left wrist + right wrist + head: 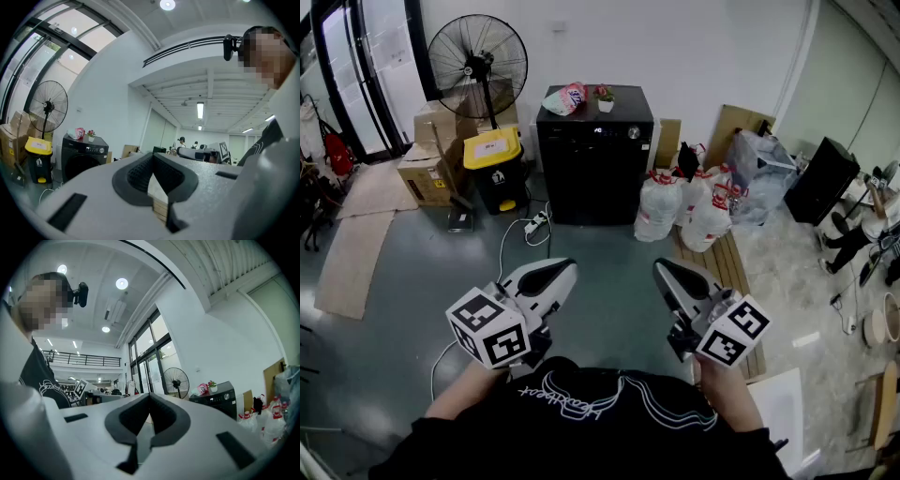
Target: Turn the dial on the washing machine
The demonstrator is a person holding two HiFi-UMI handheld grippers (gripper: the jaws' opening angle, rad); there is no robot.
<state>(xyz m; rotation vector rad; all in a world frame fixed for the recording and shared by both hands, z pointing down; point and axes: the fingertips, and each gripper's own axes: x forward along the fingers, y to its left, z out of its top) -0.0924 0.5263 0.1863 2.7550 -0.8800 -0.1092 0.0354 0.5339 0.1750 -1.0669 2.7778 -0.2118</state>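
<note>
A black washing machine (595, 155) stands against the far white wall, with its round silver dial (634, 132) at the top right of the front panel. Both grippers are held close to my body, well short of the machine. My left gripper (546, 277) and my right gripper (675, 278) both point toward it, jaws shut, with nothing between them. In the left gripper view the washing machine (82, 157) and its dial (101, 150) sit left of the closed left gripper (153, 154). In the right gripper view the washing machine (218, 401) and dial (226, 396) lie right of the closed right gripper (150, 394).
A standing fan (478, 61), a yellow-lidded bin (495, 169) and cardboard boxes (427, 169) stand left of the machine. White tied bags (684, 206) and a wooden pallet (727, 272) lie to its right. A power strip and cable (534, 225) trail on the grey floor in front.
</note>
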